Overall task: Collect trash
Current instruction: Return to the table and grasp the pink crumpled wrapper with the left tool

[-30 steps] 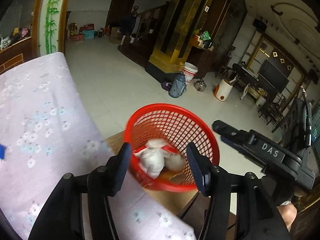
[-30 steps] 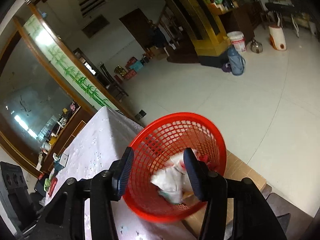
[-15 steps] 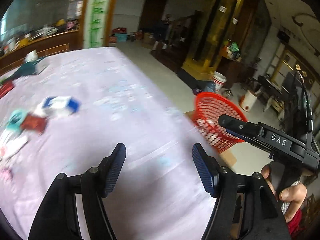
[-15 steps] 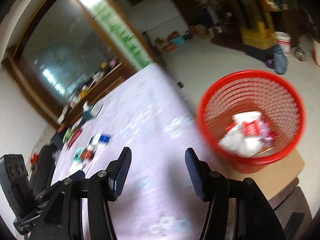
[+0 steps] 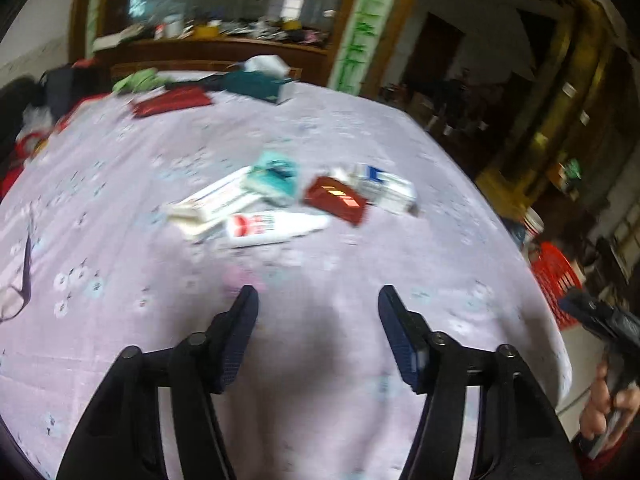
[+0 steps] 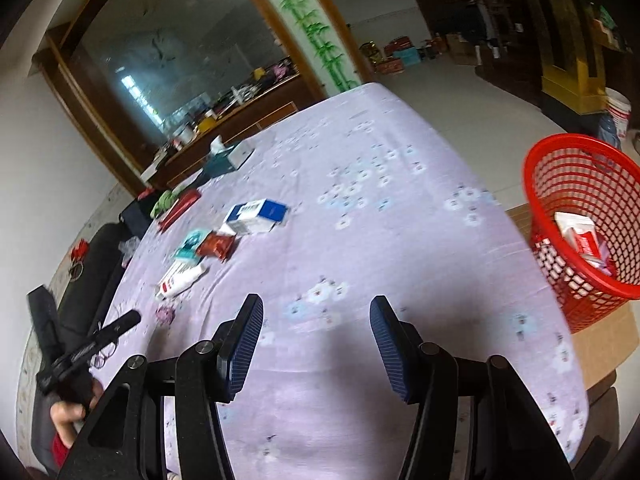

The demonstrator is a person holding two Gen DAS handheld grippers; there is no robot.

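I have both grippers over the lilac flowered tablecloth (image 6: 360, 184), left gripper (image 5: 316, 336) and right gripper (image 6: 316, 336) each spread wide and holding nothing. The red mesh basket (image 6: 592, 184) sits on cardboard off the table's edge, with a red-and-white carton (image 6: 580, 232) inside. More trash lies mid-table: a toothpaste tube (image 5: 272, 228), red packet (image 5: 336, 200), blue-and-white box (image 6: 256, 216)

Black left gripper (image 5: 318, 330) and right gripper (image 6: 316, 330), blue ribbed pads (image 6: 244, 350) on the jaws, silver pivot screws
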